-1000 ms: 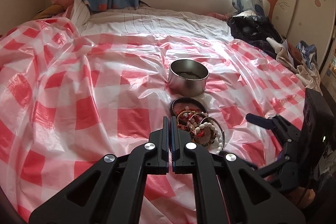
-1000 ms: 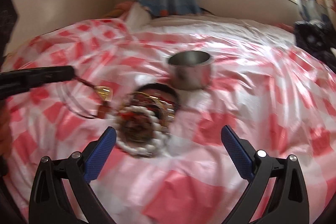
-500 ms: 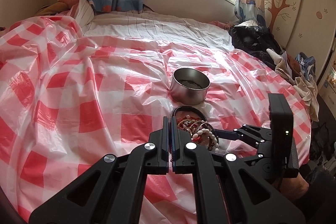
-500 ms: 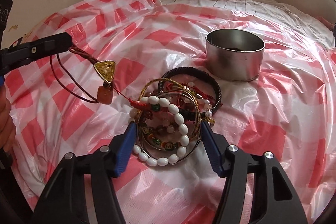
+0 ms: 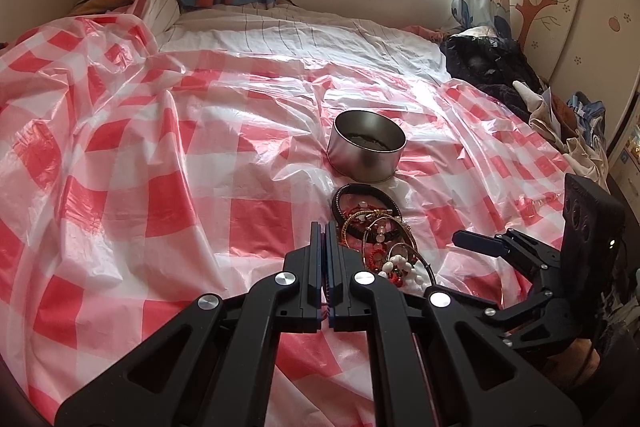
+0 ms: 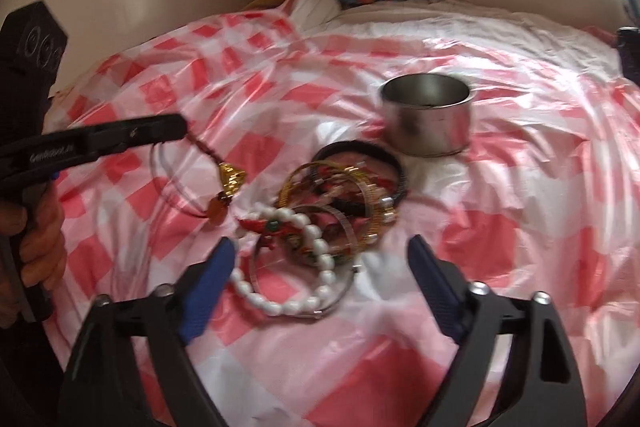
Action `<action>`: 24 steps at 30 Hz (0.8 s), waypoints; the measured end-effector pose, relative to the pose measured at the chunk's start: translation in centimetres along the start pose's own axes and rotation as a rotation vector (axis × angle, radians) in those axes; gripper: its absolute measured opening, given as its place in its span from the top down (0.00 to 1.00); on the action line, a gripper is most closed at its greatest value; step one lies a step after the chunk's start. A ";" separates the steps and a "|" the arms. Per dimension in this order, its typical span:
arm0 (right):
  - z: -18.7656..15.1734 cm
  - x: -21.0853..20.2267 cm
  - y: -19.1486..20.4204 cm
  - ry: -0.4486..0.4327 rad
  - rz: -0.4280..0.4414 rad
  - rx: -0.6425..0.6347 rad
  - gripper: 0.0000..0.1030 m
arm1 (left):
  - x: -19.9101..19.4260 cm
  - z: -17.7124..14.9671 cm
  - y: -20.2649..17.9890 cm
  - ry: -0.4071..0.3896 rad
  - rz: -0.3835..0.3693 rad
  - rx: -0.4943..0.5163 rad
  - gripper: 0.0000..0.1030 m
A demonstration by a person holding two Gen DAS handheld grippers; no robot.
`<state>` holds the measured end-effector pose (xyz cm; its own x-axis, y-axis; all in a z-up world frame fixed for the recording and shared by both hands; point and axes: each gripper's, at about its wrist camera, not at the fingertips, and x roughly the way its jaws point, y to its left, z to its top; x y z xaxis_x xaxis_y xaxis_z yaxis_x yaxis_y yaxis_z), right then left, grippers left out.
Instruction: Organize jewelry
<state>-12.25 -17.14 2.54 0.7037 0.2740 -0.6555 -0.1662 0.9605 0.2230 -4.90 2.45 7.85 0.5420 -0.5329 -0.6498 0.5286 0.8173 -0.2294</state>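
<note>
On the checked plastic sheet, most jewelry still lies heaped just before the metal tin, while the left gripper, pinched together on a pendant cord, lifts one piece and the right gripper, fingers apart, hovers over the heap.

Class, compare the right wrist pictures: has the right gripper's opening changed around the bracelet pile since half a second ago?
Yes. The right gripper has opened wider; its fingers now stand clear of the bracelet pile, no longer hugging it.
</note>
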 end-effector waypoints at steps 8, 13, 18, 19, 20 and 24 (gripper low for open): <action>0.3 2.8 1.7 0.114 0.074 -0.083 0.72 | 0.0 0.0 0.0 -0.001 -0.002 -0.001 0.98; 0.8 2.1 1.2 0.075 0.072 -0.070 0.61 | -0.2 0.1 -0.3 -0.008 -0.010 0.000 0.98; 0.9 2.1 0.6 0.067 0.079 -0.052 0.60 | -0.4 0.3 -0.3 -0.014 -0.013 -0.004 0.98; 1.0 2.3 0.4 0.075 0.080 -0.045 0.60 | -0.4 0.3 -0.3 -0.014 -0.014 -0.004 0.98; 1.1 2.6 0.4 0.087 0.068 -0.047 0.60 | -0.4 0.3 -0.3 -0.014 -0.013 -0.003 0.98; 1.2 3.3 -0.4 0.116 0.086 -0.022 0.57 | -0.4 0.3 -0.3 -0.013 -0.014 -0.002 0.98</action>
<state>-9.04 -16.64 1.15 0.6021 0.3580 -0.7137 -0.2385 0.9337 0.2671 -5.07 2.39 8.38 0.5431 -0.5467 -0.6373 0.5346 0.8104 -0.2397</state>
